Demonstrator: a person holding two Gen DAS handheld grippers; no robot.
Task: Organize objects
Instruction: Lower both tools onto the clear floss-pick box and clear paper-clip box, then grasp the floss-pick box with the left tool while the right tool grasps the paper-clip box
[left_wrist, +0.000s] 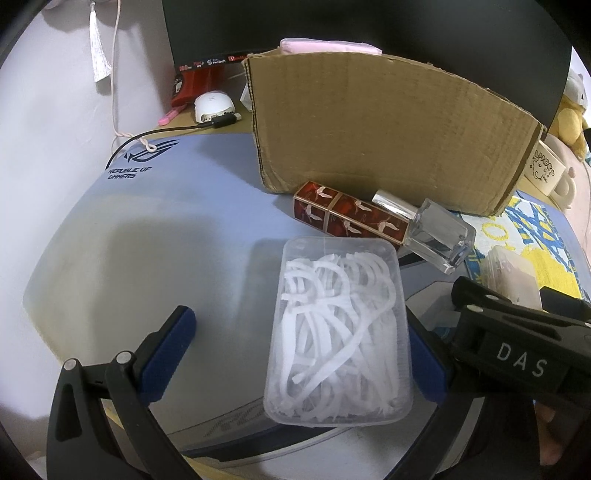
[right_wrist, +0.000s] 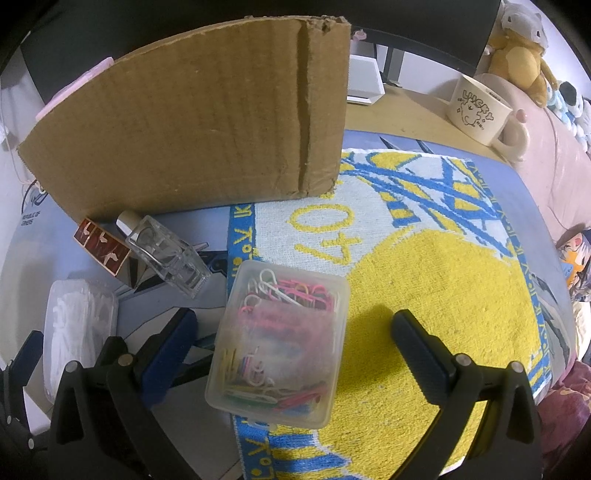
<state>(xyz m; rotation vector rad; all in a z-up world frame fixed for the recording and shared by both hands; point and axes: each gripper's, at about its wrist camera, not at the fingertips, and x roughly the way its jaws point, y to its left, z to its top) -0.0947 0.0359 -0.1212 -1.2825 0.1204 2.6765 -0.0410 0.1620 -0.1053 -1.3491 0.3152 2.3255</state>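
**Two open grippers, two slippery boxes, a bottle lying close by**

At the lower left of the left wrist view, the left gripper (left_wrist: 299, 354) stands spread wide around the floss pick box (left_wrist: 338, 332), a clear plastic tub lying on the table mat (left_wrist: 147, 229). The right pad looks to be touching or nearly touching the box wall, while the left pad stands well apart, so a closing squeeze would likely shove the tub sideways before it bites. The thin walls may also flex and let it slip out.

Just above the tub in the frame, the red patterned box (left_wrist: 347, 216) and the glass bottle (left_wrist: 436, 236) lie on their sides in front of the cardboard box (left_wrist: 388, 129). Lifting the tub forward could knock the bottle, and it may roll or be pushed across the mat.

In the right wrist view, the right gripper (right_wrist: 295, 336) is likewise spread, its fingers on either side of the paper clip box (right_wrist: 280, 343), which sits half on the mat and half on the yellow and blue towel (right_wrist: 443, 295). That uneven footing may tilt it as the fingers close. I cannot tell whether its lid is latched; if not, clips could spill.

The two grippers work side by side, so the arms could collide.
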